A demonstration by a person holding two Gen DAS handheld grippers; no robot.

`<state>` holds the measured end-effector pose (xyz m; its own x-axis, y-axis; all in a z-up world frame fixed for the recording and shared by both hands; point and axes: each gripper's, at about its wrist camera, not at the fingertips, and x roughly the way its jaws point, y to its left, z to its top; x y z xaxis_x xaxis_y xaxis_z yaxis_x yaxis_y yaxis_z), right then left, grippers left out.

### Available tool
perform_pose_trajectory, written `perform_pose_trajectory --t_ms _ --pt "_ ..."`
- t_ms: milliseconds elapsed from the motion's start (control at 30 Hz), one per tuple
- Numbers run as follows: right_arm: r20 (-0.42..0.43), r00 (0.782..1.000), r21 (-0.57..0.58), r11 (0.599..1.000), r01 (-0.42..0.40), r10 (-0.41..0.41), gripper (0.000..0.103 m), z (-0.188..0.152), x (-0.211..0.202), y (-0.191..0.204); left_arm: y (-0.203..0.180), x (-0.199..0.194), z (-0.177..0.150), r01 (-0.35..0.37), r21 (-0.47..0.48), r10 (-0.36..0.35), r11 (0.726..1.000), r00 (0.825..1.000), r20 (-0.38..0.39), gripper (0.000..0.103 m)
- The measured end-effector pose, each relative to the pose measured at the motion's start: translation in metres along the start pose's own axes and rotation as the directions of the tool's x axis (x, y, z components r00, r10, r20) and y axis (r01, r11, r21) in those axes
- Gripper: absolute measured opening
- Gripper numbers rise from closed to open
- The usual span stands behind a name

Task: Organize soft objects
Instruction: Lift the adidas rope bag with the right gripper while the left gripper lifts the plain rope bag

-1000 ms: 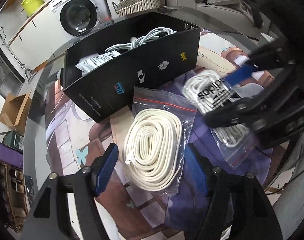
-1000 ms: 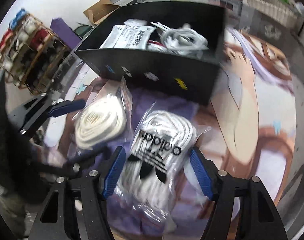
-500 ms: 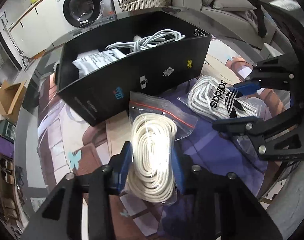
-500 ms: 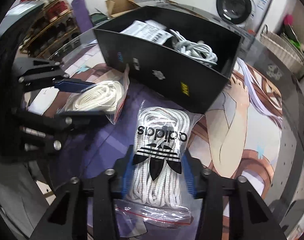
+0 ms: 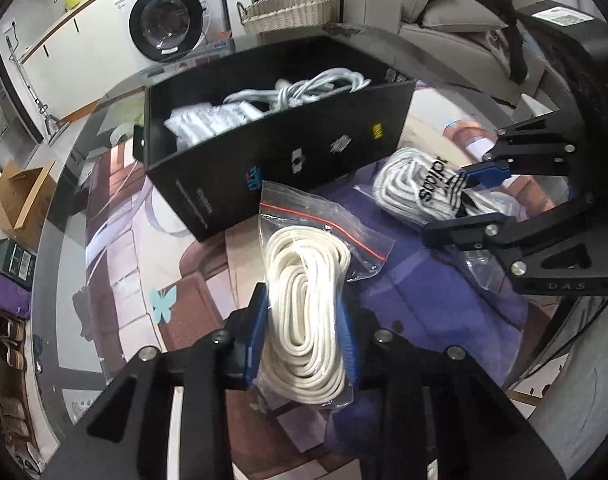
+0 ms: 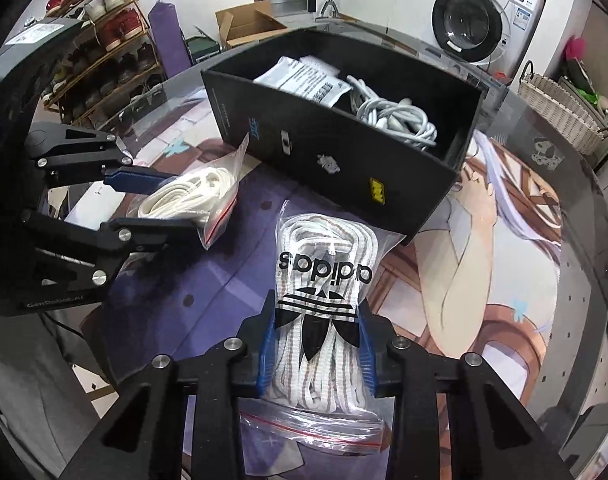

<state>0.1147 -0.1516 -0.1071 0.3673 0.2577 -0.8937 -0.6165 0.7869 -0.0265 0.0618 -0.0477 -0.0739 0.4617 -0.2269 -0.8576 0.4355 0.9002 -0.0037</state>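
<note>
Both bagged cord bundles are soft, light and slippery: the left gripper (image 5: 304, 336) pinches the cream cord bag (image 5: 308, 304) mid-coil, the right gripper (image 6: 316, 344) the striped lace bag (image 6: 324, 312).

the printed packet (image 5: 208, 122) in the black box (image 5: 316, 160) is blurred in the left wrist view, its text unreadable. the box wall hides the lower part of the grey cable (image 6: 396, 118). the small stickers (image 6: 328, 163) on the box are too small to make out.
</note>
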Motion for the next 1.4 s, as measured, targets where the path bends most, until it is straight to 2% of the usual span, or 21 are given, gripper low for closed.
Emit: perform_pose_trajectory --t_ms 100,167,233,267,300,333,433,500,633,667,733,800,900,933,1000,1100,1267,1400 --pt "0.042 0.999 0.012 1.0 0.0 0.0 0.034 0.0 -0.011 -0.003 0.001 -0.012 0.0 0.01 0.001 -0.01 1.0 0.999 0.05 0.03" --pt "0.109 0.994 0.019 1.0 0.001 -0.003 0.034 0.0 -0.027 -0.001 0.001 -0.025 0.004 0.009 0.005 -0.009 1.0 0.993 0.117 0.03" --pt "0.197 0.98 0.017 1.0 0.002 -0.005 0.034 -0.002 -0.046 0.003 0.001 -0.039 0.007 0.008 0.005 -0.009 1.0 0.981 0.195 0.03" --pt "0.248 0.969 0.019 1.0 0.013 -0.018 0.034 -0.002 -0.057 0.004 0.001 -0.052 0.008 -0.002 0.0 0.002 1.0 0.962 0.273 0.03" --pt "0.307 0.951 0.018 1.0 0.018 -0.022 0.034 -0.003 -0.069 0.006 0.003 -0.062 0.007 -0.021 -0.005 0.021 1.0 0.945 0.327 0.031" --pt "0.353 0.935 0.017 1.0 0.026 -0.03 0.034 -0.003 -0.078 0.007 0.003 -0.074 0.006 -0.047 -0.015 0.05 0.999 0.918 0.394 0.031" --pt "0.496 0.866 0.028 0.998 0.064 -0.07 0.034 -0.007 -0.104 0.009 0.007 -0.096 0.003 -0.099 -0.064 0.118 0.993 0.851 0.512 0.031" --pt "0.582 0.81 0.035 0.997 0.063 -0.071 0.034 -0.013 -0.12 0.011 0.011 -0.104 0.003 -0.118 -0.08 0.142 0.99 0.826 0.545 0.031" --pt "0.676 0.727 0.057 0.992 0.111 -0.12 0.034 -0.02 -0.141 0.018 0.015 -0.114 -0.003 -0.129 -0.095 0.16 0.987 0.773 0.614 0.031" --pt "0.691 0.711 0.066 0.992 0.112 -0.126 0.034 -0.021 -0.145 0.019 0.013 -0.115 -0.004 -0.142 -0.083 0.163 0.986 0.768 0.619 0.031" --pt "0.709 0.693 0.071 0.992 0.108 -0.127 0.034 -0.024 -0.15 0.021 0.018 -0.117 -0.01 -0.143 -0.091 0.168 0.986 0.76 0.628 0.031" --pt "0.724 0.679 0.061 0.992 0.114 -0.123 0.034 -0.025 -0.152 0.027 0.021 -0.117 -0.009 -0.146 -0.093 0.172 0.985 0.761 0.626 0.031" --pt "0.73 0.672 0.049 0.99 0.129 -0.124 0.034 -0.028 -0.152 0.032 0.022 -0.119 -0.012 -0.142 -0.11 0.18 0.984 0.756 0.63 0.031" --pt "0.732 0.669 0.051 0.99 0.13 -0.126 0.034 -0.029 -0.153 0.032 0.024 -0.12 -0.013 -0.149 -0.12 0.191 0.981 0.747 0.637 0.031" --pt "0.733 0.669 0.049 0.99 0.13 -0.124 0.034 -0.029 -0.153 0.034 0.021 -0.12 -0.013 -0.139 -0.114 0.179 0.984 0.756 0.63 0.031" --pt "0.739 0.661 0.056 0.99 0.13 -0.129 0.034 -0.031 -0.154 0.034 0.016 -0.119 -0.01 -0.14 -0.114 0.18 0.984 0.759 0.626 0.031" --pt "0.743 0.658 0.06 0.991 0.121 -0.125 0.034 -0.03 -0.154 0.023 0.012 -0.119 -0.004 -0.137 -0.113 0.177 0.984 0.754 0.633 0.031" --pt "0.757 0.641 0.076 0.991 0.112 -0.131 0.034 -0.02 -0.161 0.019 0.012 -0.118 0.006 -0.123 -0.122 0.173 0.985 0.755 0.632 0.031"
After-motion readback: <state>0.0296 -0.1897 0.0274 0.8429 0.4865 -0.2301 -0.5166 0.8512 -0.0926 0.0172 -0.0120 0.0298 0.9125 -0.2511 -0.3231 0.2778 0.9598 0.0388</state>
